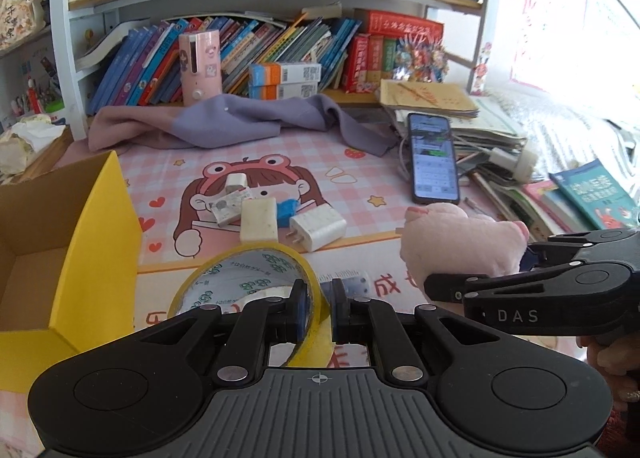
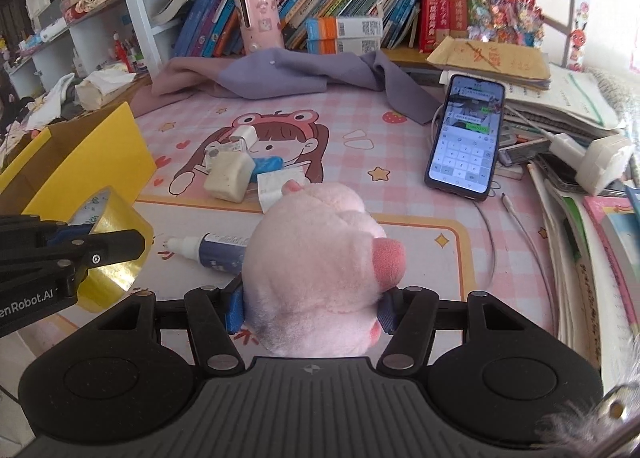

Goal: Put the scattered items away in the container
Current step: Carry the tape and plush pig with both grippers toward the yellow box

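My left gripper (image 1: 320,308) is shut on the wall of a yellow tape roll (image 1: 240,282), held above the pink desk mat (image 1: 360,185). The same tape roll (image 2: 110,254) shows at the left of the right wrist view. My right gripper (image 2: 312,308) is shut on a pink plush pig (image 2: 320,262), which is also lifted; the plush pig (image 1: 456,250) appears at the right of the left wrist view. A yellow cardboard box (image 1: 80,254) stands open to the left. On the mat lie a white charger (image 1: 318,227), a cream soap bar (image 1: 259,219), a blue item (image 1: 287,209) and a small bottle (image 2: 212,252).
A phone (image 1: 434,157) with a lit screen lies on the mat's right, its cable (image 2: 516,230) trailing forward. A purple cloth (image 1: 224,121) is heaped at the back before the bookshelf (image 1: 260,49). Stacked books and papers (image 2: 580,217) crowd the right edge.
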The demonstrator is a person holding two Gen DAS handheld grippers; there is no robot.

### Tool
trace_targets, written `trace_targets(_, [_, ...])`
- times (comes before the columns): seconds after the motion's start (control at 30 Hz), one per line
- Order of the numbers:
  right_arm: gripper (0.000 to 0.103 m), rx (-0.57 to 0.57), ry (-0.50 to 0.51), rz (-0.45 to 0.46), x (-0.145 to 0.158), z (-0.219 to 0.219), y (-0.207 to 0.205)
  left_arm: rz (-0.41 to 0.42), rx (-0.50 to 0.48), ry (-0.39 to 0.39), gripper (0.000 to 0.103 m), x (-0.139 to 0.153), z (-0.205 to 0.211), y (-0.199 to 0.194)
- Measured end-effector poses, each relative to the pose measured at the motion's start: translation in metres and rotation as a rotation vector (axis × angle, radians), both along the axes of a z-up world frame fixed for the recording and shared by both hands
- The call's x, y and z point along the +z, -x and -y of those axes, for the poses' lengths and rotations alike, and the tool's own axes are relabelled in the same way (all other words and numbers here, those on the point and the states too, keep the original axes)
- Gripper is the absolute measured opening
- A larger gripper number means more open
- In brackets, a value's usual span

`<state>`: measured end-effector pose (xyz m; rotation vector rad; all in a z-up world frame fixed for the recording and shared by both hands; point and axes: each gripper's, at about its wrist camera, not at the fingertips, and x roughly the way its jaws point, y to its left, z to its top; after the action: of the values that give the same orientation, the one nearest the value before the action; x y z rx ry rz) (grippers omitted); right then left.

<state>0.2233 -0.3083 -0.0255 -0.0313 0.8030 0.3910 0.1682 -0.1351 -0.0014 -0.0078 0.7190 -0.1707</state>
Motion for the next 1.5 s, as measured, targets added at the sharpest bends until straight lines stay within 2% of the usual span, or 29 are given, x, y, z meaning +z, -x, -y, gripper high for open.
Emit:
trace_targets(0.33, [0.058, -0.043, 0.044, 0.02, 0.008, -0.039, 0.075, 0.014, -0.072, 0.039, 0.01, 0.0, -0.039, 0.064])
trace_targets(0.7, [0.058, -0.029, 0.058, 0.028, 0.009, -0.1, 0.15, 0.019, -0.057, 0.052, 0.01, 0.0, -0.1, 0.13])
trace_targets(1.0, [0.058, 0.024, 0.063, 0.036, 0.013, -0.142, 0.178, 0.029, 0.002, 0.067, 0.01, 0.002, -0.14, 0.163])
trace_targets(1.5, [0.058, 0.145, 0.068, 0.057, 0.018, -0.192, 0.198, 0.051, 0.094, 0.076, 0.01, 0.004, -0.182, 0.188])
